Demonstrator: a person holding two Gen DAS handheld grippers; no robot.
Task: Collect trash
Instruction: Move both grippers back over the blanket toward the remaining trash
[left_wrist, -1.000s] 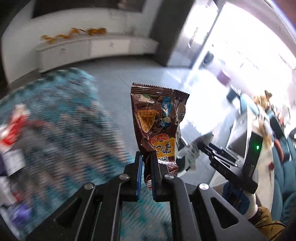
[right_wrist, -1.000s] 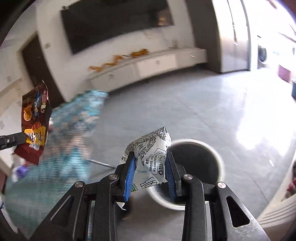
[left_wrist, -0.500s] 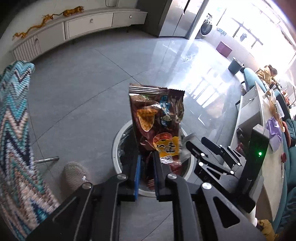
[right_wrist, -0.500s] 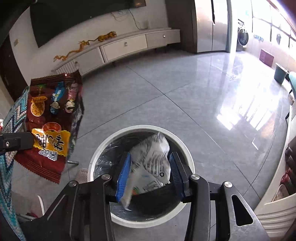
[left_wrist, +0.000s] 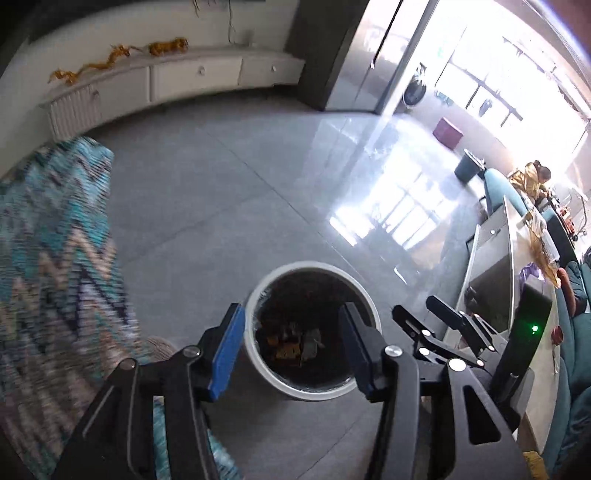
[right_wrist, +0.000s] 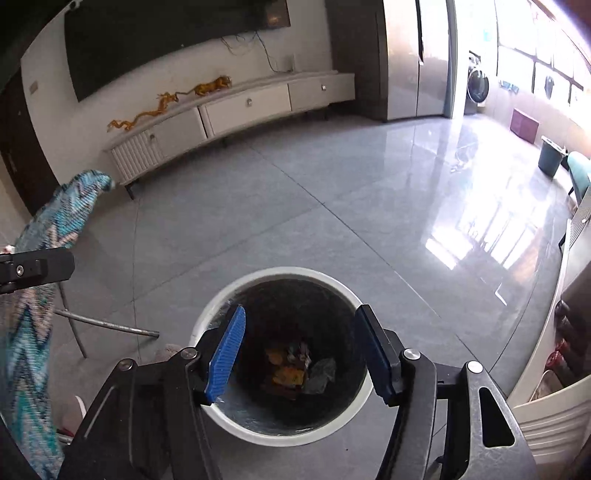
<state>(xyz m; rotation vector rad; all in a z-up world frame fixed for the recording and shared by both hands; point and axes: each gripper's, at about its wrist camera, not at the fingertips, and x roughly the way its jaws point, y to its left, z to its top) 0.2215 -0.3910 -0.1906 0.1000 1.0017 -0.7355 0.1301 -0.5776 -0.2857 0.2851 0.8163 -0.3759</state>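
Note:
A round white trash bin (left_wrist: 360, 295) (right_wrist: 207, 314) with a dark liner stands on the grey tile floor. At its bottom lie the brown snack packet (left_wrist: 286, 345) (right_wrist: 286, 374) and the crumpled white wrapper (left_wrist: 312, 343) (right_wrist: 323, 373). My left gripper (left_wrist: 291, 343) hangs above the bin, its jaws opening, nothing between them. My right gripper (right_wrist: 301, 343) also hangs over the bin, jaws opening and empty. The right gripper's black fingers (left_wrist: 447, 317) show at the right of the left wrist view. A finger of the left gripper (right_wrist: 37, 266) shows at the left edge of the right wrist view.
A teal zigzag-patterned cloth (left_wrist: 51, 236) (right_wrist: 48, 229) drapes at the left over metal legs (right_wrist: 107, 325). A white low cabinet (right_wrist: 243, 107) runs along the far wall. A table (left_wrist: 517, 258) and teal seats stand at the right. A person (left_wrist: 532, 177) sits far right.
Both grippers came over the bin and opened. The brown snack packet left the left gripper and the white wrapper left the right one; both now lie in the bin.

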